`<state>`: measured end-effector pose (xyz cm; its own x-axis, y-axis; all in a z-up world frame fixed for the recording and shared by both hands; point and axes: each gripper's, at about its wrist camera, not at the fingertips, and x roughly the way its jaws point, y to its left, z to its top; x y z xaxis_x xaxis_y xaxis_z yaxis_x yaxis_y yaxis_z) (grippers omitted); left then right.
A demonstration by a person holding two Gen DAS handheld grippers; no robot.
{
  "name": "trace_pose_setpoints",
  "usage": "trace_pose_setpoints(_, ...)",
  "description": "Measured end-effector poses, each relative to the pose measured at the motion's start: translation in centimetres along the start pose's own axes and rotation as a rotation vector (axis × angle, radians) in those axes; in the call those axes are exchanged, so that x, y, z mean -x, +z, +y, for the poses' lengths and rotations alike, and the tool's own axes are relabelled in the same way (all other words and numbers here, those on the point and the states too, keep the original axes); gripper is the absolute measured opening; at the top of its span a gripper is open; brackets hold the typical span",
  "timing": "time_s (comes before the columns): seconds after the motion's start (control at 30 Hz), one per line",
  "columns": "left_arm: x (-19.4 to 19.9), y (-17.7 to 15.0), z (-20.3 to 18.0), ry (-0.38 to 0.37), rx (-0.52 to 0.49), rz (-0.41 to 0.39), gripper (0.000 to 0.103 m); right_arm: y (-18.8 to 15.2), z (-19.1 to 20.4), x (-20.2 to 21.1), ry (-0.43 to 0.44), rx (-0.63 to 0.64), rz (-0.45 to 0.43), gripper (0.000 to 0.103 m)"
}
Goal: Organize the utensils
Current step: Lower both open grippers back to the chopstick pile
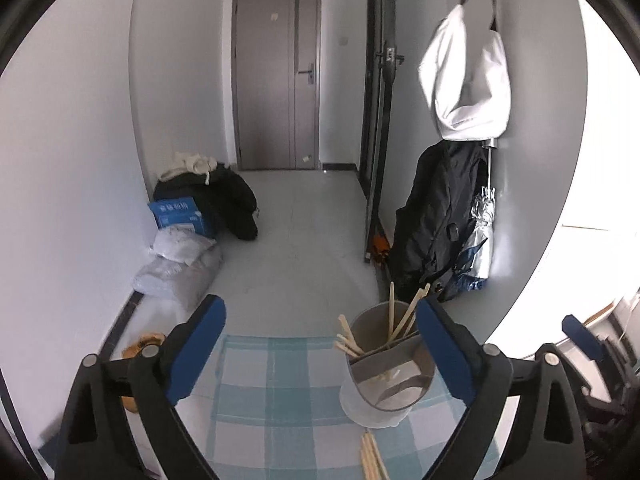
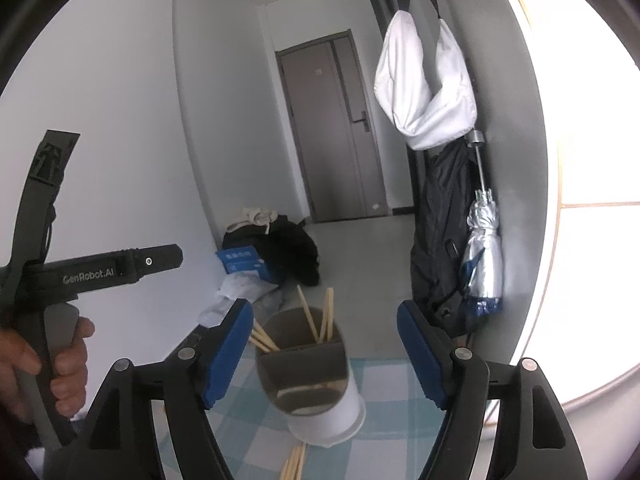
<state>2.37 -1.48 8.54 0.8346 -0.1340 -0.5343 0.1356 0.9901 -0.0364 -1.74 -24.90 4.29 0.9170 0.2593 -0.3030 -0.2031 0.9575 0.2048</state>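
The utensil holder [image 1: 386, 368] stands on the checked cloth [image 1: 272, 392] of the tabletop, a divided cylinder with several chopsticks [image 1: 400, 320] already upright in its far compartment and leaning at loose angles; a few more loose chopsticks [image 1: 372, 460] lie flat on the cloth just in front of its base, and these look like the ones not yet sorted. The left tongs [image 1: 320, 352] are spread wide and carry nothing, the holder sitting just inside the right-hand finger; the right tongs [image 2: 324, 354] are likewise wide and empty, framing the holder [image 2: 316, 372] between their blue pads [image 2: 226, 354].

The main risk, as I judge it, is the holder itself; it seems light and tall, so a finger swinging in to reach the loose chopsticks [image 2: 294, 464] could nudge it over and spill what is sorted. The flat sticks are thin and lie tight together; a pinch may catch only one, or roll them off towards the near edge. The leaning sticks poke above the rim; a fresh stick dropped in at an angle could knock against them and bounce out.
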Motion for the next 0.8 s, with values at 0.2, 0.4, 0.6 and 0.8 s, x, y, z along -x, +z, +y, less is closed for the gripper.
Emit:
trace_pose_setpoints(0.2,1.2,-1.5,-0.2,0.014,-0.004,-0.041,0.096,-1.4,-0.1,2.1,-0.011,0.031,0.001,0.081)
trace_pose_setpoints(0.4,1.4,-4.1,0.8,0.010,0.054,-0.052,0.096,-3.8,0.6,2.9,-0.038,0.055,0.009,0.081)
trace_pose_setpoints(0.6,0.6,-7.3,1.9,0.000,0.095,-0.026,0.096,-6.6,1.5,2.6,-0.031,0.072,0.070,0.081)
trace_pose_setpoints(0.8,-1.2,-10.2,3.0,-0.026,0.140,0.036,0.096,-8.8,1.5,1.4,-0.037,0.060,0.147,0.081)
